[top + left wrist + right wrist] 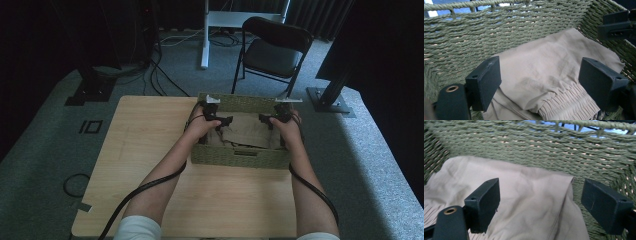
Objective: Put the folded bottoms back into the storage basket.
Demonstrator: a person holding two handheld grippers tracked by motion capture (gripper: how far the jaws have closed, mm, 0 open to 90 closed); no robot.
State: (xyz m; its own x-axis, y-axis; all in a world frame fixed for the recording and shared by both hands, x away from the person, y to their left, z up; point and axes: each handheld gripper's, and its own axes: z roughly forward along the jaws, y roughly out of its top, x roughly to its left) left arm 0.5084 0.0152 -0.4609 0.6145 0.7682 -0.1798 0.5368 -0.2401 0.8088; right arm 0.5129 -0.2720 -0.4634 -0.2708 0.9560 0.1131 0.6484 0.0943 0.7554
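Folded beige garment point(248, 131) with a gathered elastic waistband lay inside the green woven basket point(240, 157) at the far middle of the wooden counter point(145, 145). Left tool point(216, 120) and right tool point(274, 119) hung inside the basket above the cloth. Both were released, jaws spread wide, nothing gripped. Fabric showed beneath each pair of jaws, apart from the pads.
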